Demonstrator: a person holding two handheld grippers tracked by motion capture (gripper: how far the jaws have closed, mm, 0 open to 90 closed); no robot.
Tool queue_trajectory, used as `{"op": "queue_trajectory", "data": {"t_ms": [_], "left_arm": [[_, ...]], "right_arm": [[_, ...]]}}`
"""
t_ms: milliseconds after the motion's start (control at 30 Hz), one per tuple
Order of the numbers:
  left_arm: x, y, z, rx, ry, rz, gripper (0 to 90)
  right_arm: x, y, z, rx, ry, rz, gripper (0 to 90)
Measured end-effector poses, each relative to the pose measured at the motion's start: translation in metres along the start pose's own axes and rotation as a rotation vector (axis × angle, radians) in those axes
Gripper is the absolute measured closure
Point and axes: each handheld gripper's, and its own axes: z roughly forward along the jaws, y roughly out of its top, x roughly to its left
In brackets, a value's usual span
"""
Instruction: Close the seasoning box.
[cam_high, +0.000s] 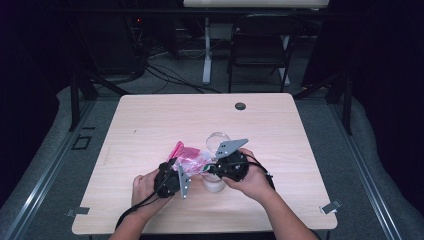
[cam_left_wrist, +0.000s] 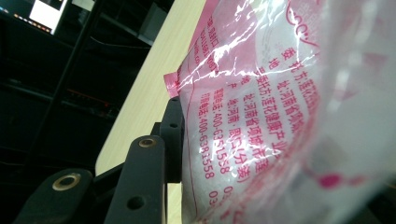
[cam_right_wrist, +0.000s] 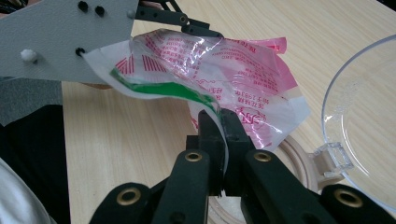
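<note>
A crumpled pink-and-white plastic bag (cam_high: 189, 155) with red print and a green stripe hangs between my two grippers, just above the wooden table (cam_high: 150, 120). My left gripper (cam_high: 176, 166) pinches its left edge. Up close, the bag (cam_left_wrist: 261, 107) lies against the one black finger (cam_left_wrist: 172, 126) that shows; the other is hidden behind it. My right gripper (cam_right_wrist: 219, 123) is shut on the bag's (cam_right_wrist: 224, 70) lower edge. Below it stands a clear jar (cam_high: 214, 184) with its hinged lid (cam_right_wrist: 369, 116) swung open. The left gripper (cam_right_wrist: 187, 23) holds the bag's far end.
A round cable hole (cam_high: 240, 106) sits near the table's far edge. Beyond the table are a black folding chair (cam_high: 260, 45) and a white desk leg (cam_high: 206, 55). Metal clips (cam_high: 331, 206) mark the front corners.
</note>
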Motion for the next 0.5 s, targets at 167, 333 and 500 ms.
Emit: {"op": "queue_trajectory", "data": {"t_ms": [167,333,500], "left_arm": [[0.0009,-0.0038,0.0007,0.008,-0.024,-0.022,66.6],[-0.0028,-0.007,0.0073,-0.04,-0.076,-0.141,66.7],[-0.0032,-0.0084,0.0101,-0.037,-0.114,-0.17,67.4]], "right_arm": [[0.0011,-0.0001,0.0012,0.004,0.002,-0.007,90.0],[0.0018,-0.0005,0.0026,0.005,0.003,-0.004,89.9],[0.002,-0.0006,0.0033,0.004,-0.004,-0.004,89.5]]}}
